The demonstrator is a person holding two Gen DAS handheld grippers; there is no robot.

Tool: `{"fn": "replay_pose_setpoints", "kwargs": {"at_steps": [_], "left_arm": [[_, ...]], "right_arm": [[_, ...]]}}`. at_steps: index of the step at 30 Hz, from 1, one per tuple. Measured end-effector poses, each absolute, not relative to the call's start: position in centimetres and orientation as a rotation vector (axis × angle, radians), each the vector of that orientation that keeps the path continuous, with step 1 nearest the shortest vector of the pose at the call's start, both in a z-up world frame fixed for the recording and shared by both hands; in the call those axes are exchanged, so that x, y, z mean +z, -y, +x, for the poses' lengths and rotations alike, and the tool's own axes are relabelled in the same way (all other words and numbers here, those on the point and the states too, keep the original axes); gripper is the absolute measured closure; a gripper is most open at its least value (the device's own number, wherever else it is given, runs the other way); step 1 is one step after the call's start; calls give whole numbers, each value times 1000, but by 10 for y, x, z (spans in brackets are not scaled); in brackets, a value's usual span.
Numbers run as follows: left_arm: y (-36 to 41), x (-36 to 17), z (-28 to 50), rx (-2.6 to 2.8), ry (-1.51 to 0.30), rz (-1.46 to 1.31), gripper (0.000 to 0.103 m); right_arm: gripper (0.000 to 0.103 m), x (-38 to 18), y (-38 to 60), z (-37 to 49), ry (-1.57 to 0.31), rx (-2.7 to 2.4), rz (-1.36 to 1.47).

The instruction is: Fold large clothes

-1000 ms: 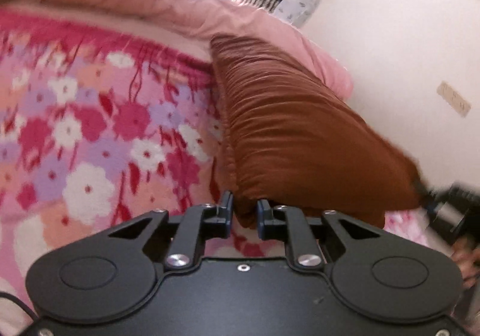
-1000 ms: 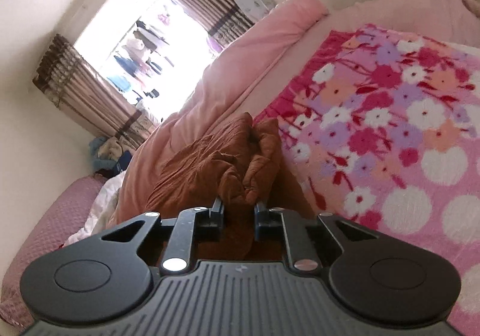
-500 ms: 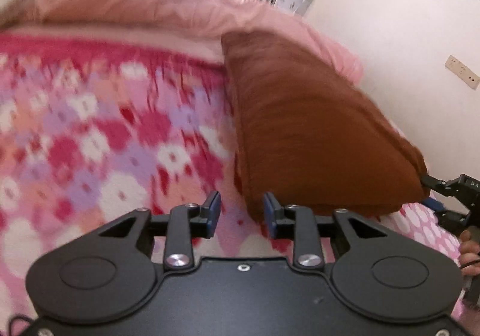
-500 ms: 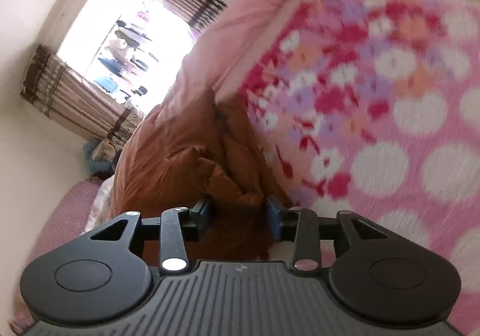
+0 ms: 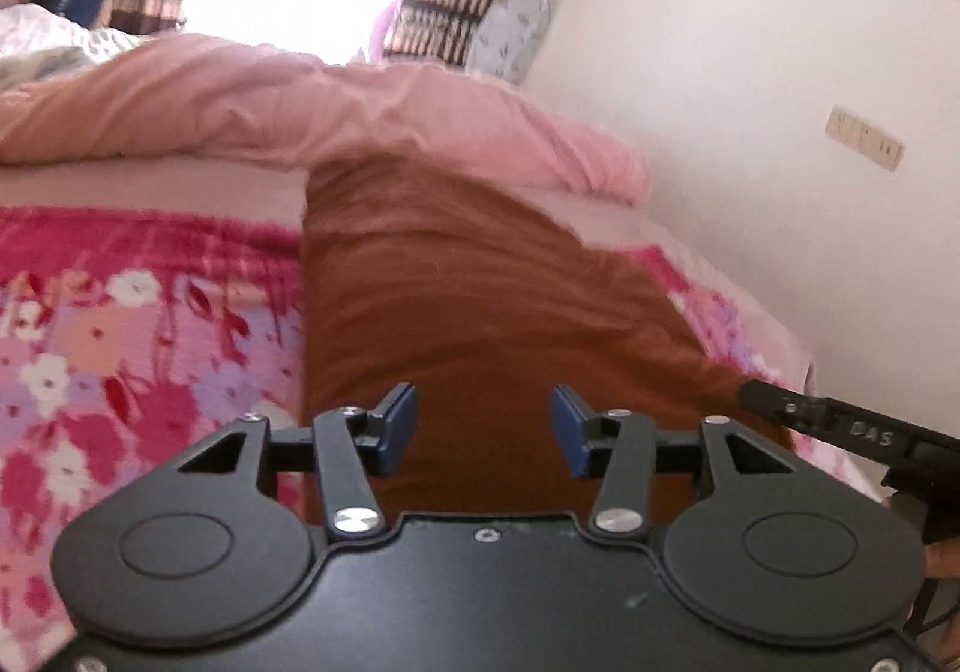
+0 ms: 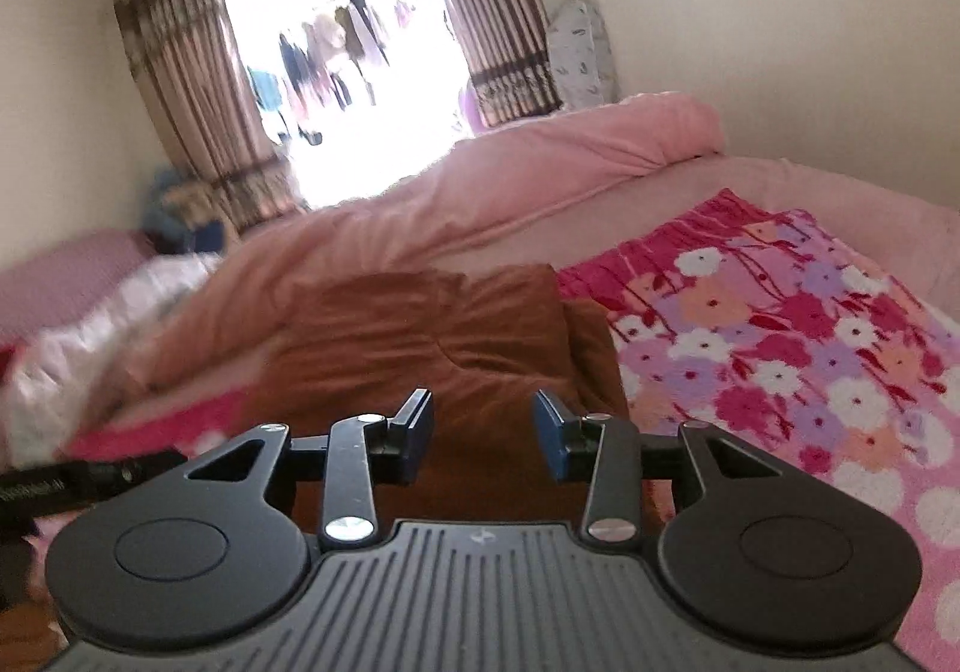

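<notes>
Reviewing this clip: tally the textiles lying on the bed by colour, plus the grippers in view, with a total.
Brown folded garment: 1
Pink floral blanket: 1
Plain pink quilt: 1
Black two-finger grippers, left gripper and right gripper, both open: 2
Total: 5

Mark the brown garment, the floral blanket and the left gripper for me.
Brown garment (image 5: 480, 300): left wrist view, flat middle of the folded cloth.
Floral blanket (image 6: 780, 348): right wrist view, flowered part right of the garment.
Left gripper (image 5: 485, 429): left wrist view, gap between its open blue-padded fingertips.
</notes>
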State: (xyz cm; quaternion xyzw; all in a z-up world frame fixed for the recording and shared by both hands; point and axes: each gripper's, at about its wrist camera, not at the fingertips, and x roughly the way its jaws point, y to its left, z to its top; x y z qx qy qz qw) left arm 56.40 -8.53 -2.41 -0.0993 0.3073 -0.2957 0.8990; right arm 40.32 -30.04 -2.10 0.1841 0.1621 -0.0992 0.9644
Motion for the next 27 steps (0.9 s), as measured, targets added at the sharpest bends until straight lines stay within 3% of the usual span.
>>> {"fn": "replay_pose_setpoints", "kwargs": {"at_steps": [4, 8, 27], "left_arm": [[102, -52, 571, -595, -677, -159, 47], [101, -60, 574, -599, -669, -163, 47], [78, -35, 516, -647, -621, -191, 47]], "right_arm": [[58, -42, 296, 418, -401, -238, 341], [60, -57, 296, 422, -417, -236, 328], [59, -29, 276, 371, -311, -207, 290]]}}
